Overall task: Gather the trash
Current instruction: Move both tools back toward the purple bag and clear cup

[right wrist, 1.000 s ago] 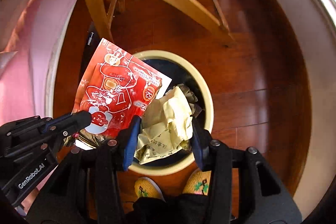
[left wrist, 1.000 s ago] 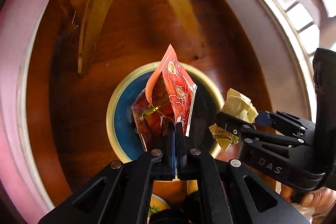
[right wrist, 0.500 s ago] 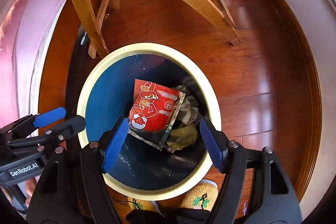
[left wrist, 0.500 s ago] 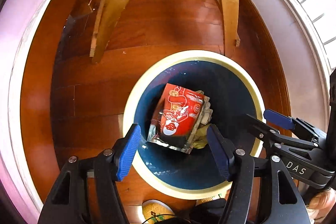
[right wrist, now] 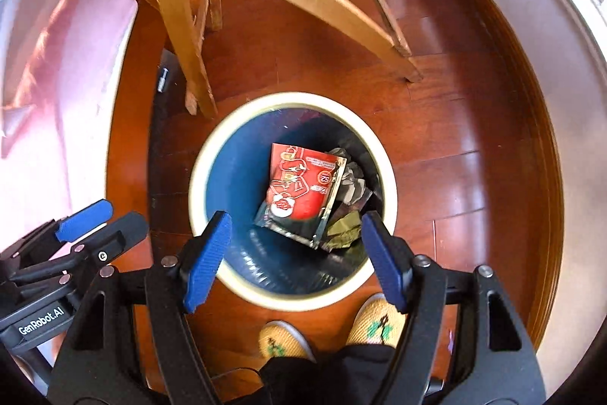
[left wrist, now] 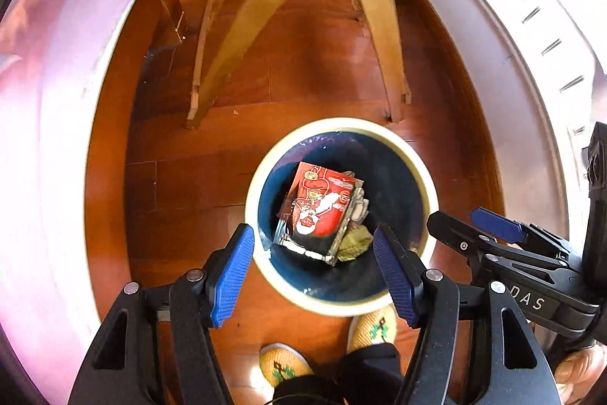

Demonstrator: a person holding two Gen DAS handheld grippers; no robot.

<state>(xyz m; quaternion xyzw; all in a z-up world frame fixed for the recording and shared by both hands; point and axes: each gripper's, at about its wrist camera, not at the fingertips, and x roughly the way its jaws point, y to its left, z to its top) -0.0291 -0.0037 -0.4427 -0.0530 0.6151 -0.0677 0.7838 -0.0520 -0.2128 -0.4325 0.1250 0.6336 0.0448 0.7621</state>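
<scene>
Trash sits inside round bin [left wrist: 428,192] on wooden floor [left wrist: 311,63]: red snack wrapper [left wrist: 322,211] lies on top, crumpled yellowish paper [left wrist: 354,243] touching its right edge. Left gripper [left wrist: 315,268] hovers above bin, jaws wide apart, nothing held. Right gripper [right wrist: 296,253] hovers likewise, jaws apart, empty. Chair legs [right wrist: 182,37] stand just beyond bin.

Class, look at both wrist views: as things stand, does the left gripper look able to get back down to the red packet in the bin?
Probably yes. The left gripper is open and empty above the bin, whose mouth is uncovered, and the red packet lies on top of the other trash.
</scene>
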